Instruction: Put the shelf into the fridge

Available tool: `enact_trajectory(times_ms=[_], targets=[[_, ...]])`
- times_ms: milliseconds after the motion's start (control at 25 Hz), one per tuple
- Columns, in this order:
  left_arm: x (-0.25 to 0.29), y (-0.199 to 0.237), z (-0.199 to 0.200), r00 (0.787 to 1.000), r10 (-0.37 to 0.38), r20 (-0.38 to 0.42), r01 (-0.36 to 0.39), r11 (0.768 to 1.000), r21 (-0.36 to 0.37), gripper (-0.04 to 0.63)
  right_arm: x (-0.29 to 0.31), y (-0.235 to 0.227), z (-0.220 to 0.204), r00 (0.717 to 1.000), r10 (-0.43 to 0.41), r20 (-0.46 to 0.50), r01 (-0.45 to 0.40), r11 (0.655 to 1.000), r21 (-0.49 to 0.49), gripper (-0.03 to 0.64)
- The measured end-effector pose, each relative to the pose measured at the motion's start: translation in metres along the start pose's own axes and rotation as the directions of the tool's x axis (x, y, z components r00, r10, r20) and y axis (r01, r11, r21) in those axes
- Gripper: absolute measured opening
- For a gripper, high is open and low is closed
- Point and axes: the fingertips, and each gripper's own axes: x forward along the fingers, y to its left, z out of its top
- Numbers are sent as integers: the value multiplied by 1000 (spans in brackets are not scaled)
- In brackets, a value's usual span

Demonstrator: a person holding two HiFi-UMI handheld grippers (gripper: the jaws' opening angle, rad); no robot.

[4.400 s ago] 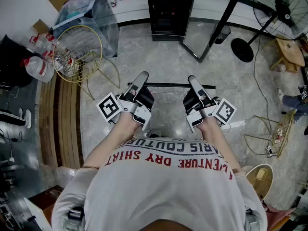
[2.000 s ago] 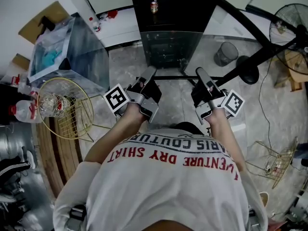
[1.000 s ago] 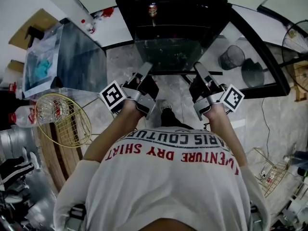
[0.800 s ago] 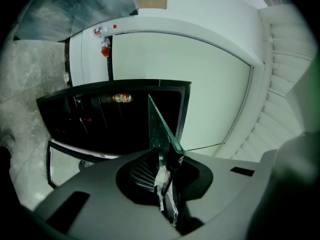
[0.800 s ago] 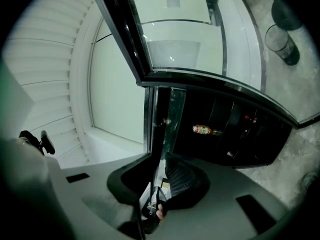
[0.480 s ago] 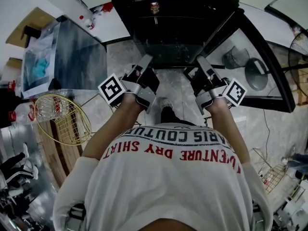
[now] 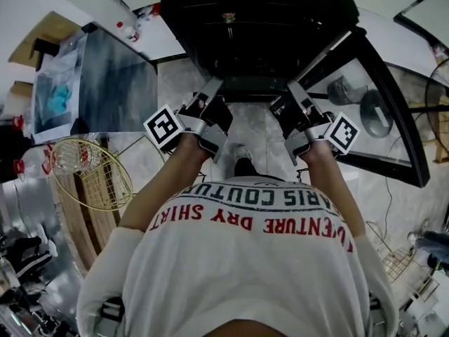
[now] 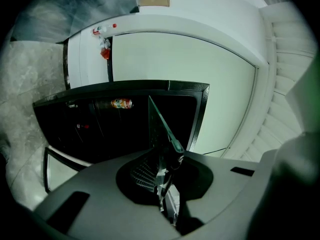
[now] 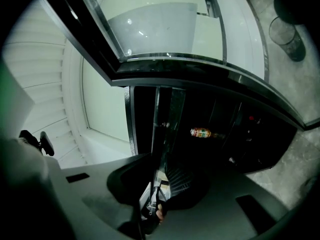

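I hold a glass shelf (image 7: 251, 90) level between both grippers, its far part reaching into the open black fridge (image 7: 259, 20). My left gripper (image 7: 210, 91) is shut on the shelf's left edge and my right gripper (image 7: 295, 94) on its right edge. In the left gripper view the shelf (image 8: 162, 126) shows edge-on as a thin green-tinted line running from the left gripper (image 8: 167, 159) toward the dark fridge interior (image 8: 100, 129). In the right gripper view the shelf (image 9: 156, 129) rises edge-on from the right gripper (image 9: 159, 176). A drink can (image 7: 228, 18) lies deep inside the fridge.
The fridge's glass door (image 7: 382, 118) stands open to the right, with a fan base visible through it. A gold wire basket (image 7: 91, 177) and a clear plastic-covered box (image 7: 98, 76) sit at the left. The person's foot (image 7: 242, 163) is below the shelf.
The person has walked up to the fridge carrying the shelf. The fridge now fills the top of the head view and the shelf's front edge has entered the opening.
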Motion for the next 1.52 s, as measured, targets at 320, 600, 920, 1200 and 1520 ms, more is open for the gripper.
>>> enact_trajectory(times_ms=[320,600,920,1200,1520], targets=[[22,16,19,999,21,25,-21,1000,-7,51,26,-22,14,1000,-4,-21,4,1000,13,57],[21,31,22,999,34,28,-34,999,-13,44,28,-35,11,999,-17,-30,17,1000,11,54],[27,50,31,997,62,38,-62,998,-16,35,37,-57,11,997,-70,-26,70,998,0,44],[36,55,39,997,59,49,-58,998,-13,35,46,-64,17,997,-80,-10,80,997,-6,40],[54,58,56,995,57,82,-56,998,-7,35,64,-70,28,996,-83,28,83,996,16,38]])
